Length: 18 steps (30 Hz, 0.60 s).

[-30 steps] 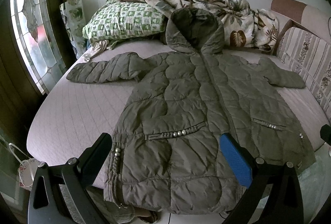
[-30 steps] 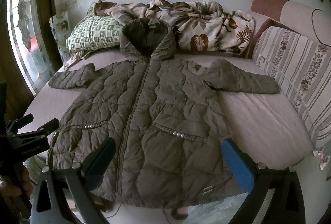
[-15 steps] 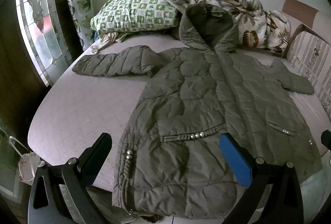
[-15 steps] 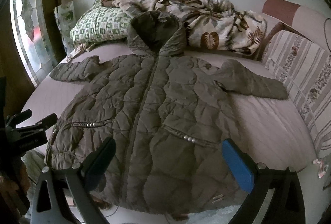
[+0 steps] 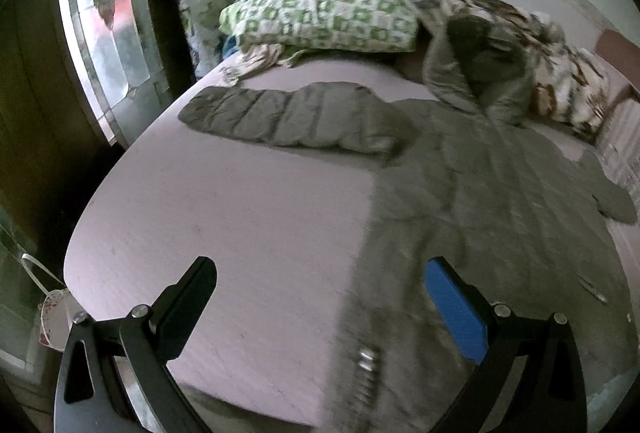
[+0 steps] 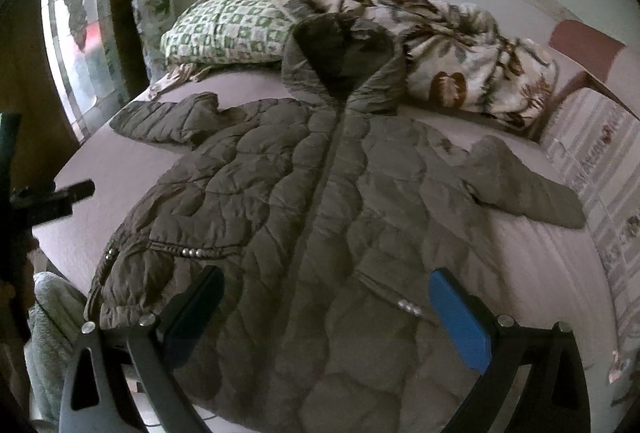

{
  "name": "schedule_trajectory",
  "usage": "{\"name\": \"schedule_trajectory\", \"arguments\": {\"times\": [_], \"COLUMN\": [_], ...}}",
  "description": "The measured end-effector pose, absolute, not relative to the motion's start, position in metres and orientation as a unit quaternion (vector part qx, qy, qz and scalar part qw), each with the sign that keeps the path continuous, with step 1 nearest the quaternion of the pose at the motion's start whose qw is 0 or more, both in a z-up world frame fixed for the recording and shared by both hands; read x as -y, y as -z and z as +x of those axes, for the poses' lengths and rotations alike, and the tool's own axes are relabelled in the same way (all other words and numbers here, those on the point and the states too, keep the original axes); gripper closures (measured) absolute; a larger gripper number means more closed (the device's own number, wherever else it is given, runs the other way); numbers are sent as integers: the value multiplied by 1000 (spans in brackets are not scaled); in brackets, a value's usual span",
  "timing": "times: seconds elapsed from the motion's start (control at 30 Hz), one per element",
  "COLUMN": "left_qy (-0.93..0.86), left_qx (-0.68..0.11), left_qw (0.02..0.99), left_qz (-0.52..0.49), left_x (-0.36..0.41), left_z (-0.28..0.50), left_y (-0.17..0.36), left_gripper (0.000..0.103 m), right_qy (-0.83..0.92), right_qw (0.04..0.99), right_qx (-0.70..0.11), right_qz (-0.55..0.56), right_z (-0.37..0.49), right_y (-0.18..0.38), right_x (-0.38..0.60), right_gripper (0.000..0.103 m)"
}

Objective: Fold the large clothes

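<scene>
A large olive quilted hooded coat [image 6: 320,201] lies flat, front up, on a bed with a pale pink sheet [image 6: 540,265], both sleeves spread out and the hood toward the wall. In the left wrist view the coat [image 5: 500,217] fills the right half and its left sleeve [image 5: 288,117] stretches across the sheet [image 5: 224,217]. My left gripper [image 5: 320,293] is open and empty above the coat's lower left edge. My right gripper [image 6: 326,309] is open and empty above the coat's lower front. The left gripper also shows at the left edge of the right wrist view [image 6: 52,197].
A green checked pillow [image 5: 320,13] and a crumpled leaf-print blanket [image 6: 460,45] lie at the head of the bed. A striped cushion [image 6: 596,161] runs along the right side. A patterned glass window [image 5: 104,17] stands to the left. A white bag [image 5: 52,317] sits below the bed corner.
Both grippers have moved forward over the bed. The left one has also swung left, so more bare sheet and the left sleeve now fill its view. Both stay open.
</scene>
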<state>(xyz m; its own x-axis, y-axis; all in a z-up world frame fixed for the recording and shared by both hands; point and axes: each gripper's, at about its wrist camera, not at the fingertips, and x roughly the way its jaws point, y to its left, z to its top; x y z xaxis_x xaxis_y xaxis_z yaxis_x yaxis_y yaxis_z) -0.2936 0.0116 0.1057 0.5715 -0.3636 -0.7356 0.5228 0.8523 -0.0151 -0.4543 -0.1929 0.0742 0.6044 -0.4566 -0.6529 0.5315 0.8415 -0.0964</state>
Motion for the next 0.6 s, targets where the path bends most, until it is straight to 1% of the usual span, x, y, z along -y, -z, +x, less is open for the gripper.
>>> {"name": "schedule_trajectory", "arguments": {"times": [0.27, 0.43, 0.6], "left_qy": [208, 178, 162], "left_qx": [-419, -430, -457], "left_qw": [879, 881, 872], "left_qz": [88, 86, 74], "left_x": [-33, -25, -13], "left_z": [-183, -111, -40], "left_y": [-87, -76, -57], "left_gripper": [0, 0, 0], "right_qy": [252, 246, 240], "right_qw": [894, 891, 889], "right_qx": [-368, -380, -389], "right_qz": [34, 26, 19], "right_z": [-401, -367, -336], "right_y": [-67, -59, -53], "right_x": [199, 207, 216], "right_gripper": [0, 0, 0]}}
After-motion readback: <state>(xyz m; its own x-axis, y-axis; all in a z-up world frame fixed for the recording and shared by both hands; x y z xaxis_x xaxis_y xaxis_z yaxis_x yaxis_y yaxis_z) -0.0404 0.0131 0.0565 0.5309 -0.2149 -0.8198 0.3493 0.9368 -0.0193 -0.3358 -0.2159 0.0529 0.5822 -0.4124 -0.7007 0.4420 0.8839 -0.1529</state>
